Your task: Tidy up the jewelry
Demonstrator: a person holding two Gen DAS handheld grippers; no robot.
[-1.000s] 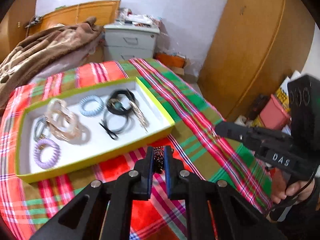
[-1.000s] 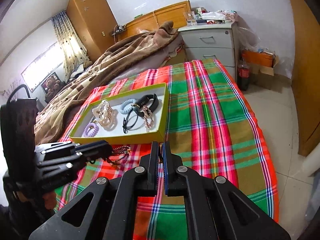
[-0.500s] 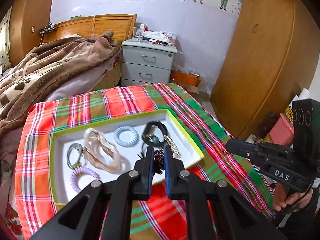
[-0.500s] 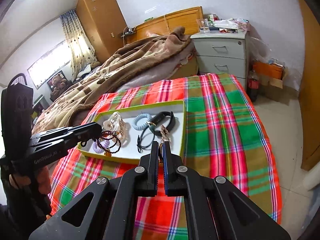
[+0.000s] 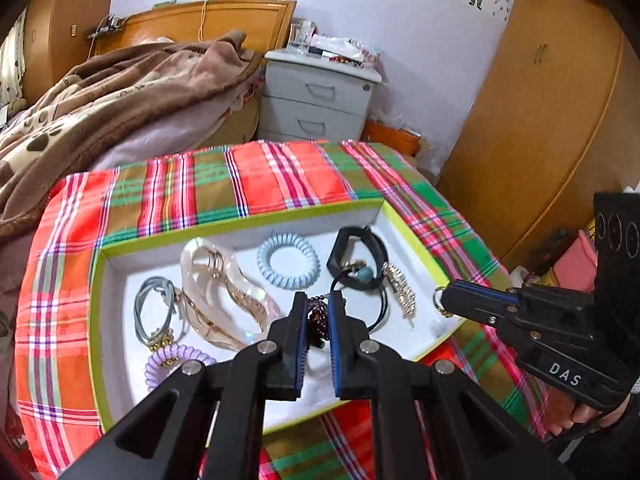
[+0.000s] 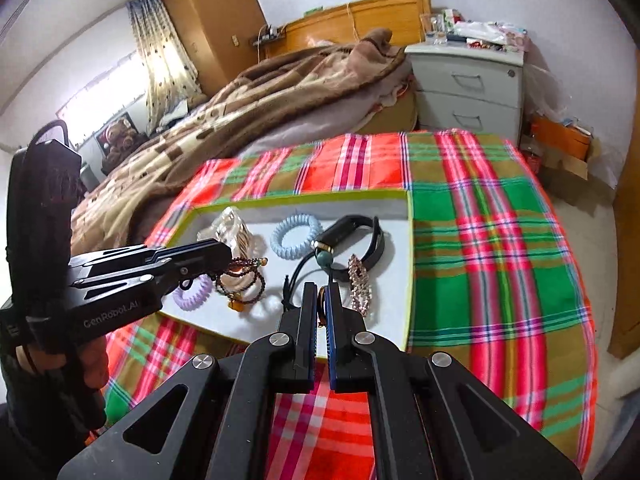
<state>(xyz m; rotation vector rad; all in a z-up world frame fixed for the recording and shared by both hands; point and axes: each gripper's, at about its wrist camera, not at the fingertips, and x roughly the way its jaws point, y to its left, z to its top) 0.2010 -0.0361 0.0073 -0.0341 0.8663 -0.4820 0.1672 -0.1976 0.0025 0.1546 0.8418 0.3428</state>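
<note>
A white tray with a lime rim lies on the plaid cloth and holds several hair ties, a clear hair claw, a black band and a rhinestone clip. My left gripper is shut on a dark beaded bracelet, which hangs over the tray's middle; the gripper also shows in the right wrist view. My right gripper is shut on a small gold ring above the tray's near right corner; the gripper also shows in the left wrist view.
The plaid cloth covers a table by a bed with a brown blanket. A grey nightstand stands behind, a wooden wardrobe to the right.
Both grippers rose from the cloth in front of the tray and moved forward over it, carrying the bracelet and the ring.
</note>
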